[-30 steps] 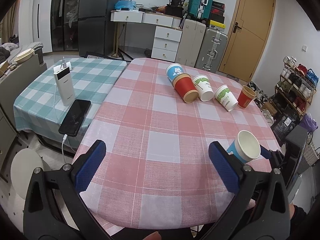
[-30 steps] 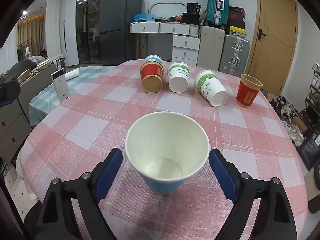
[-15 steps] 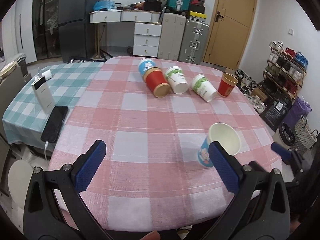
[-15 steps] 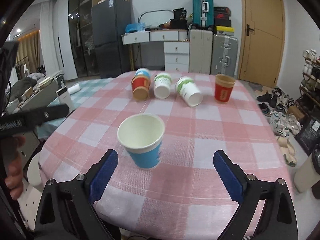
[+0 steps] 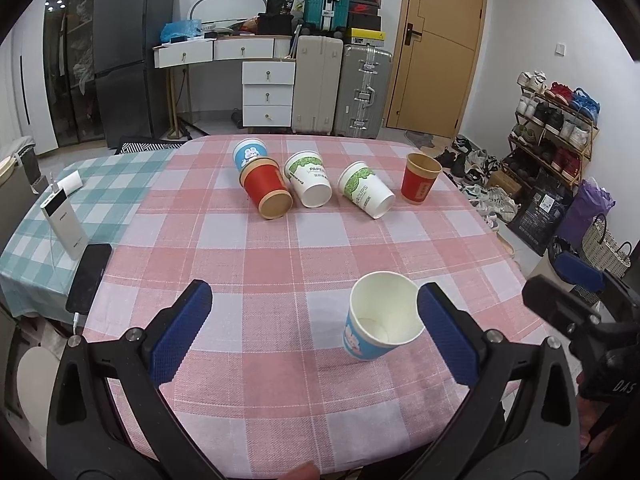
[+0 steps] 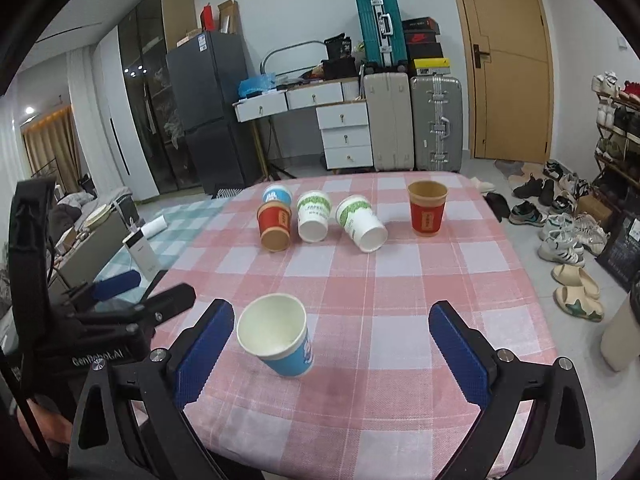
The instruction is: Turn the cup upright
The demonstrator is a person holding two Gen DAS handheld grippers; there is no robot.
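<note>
A blue paper cup (image 5: pixel 378 326) (image 6: pixel 280 336) stands upright on the pink checked tablecloth (image 5: pixel 280 248), near the front edge. My left gripper (image 5: pixel 314 332) is open, with the cup just inside its right finger. My right gripper (image 6: pixel 330 348) is open and empty, with the cup just inside its left finger. At the far side a red cup (image 5: pixel 267 191), two white-green cups (image 5: pixel 308 184) (image 5: pixel 366 194) and a blue cup (image 5: pixel 250 153) lie on their sides. A red cup (image 5: pixel 419 178) (image 6: pixel 427 208) stands upright.
A power bank (image 5: pixel 64 222) and a phone (image 5: pixel 89 276) lie on the green checked table to the left. Suitcases (image 5: pixel 362 90), drawers and a fridge stand behind. A shoe rack (image 5: pixel 556 120) and bags are to the right.
The blue cup has been let go and now stands alone on the table. My right gripper has pulled back from it. My left gripper has swung right, towards the cup.
</note>
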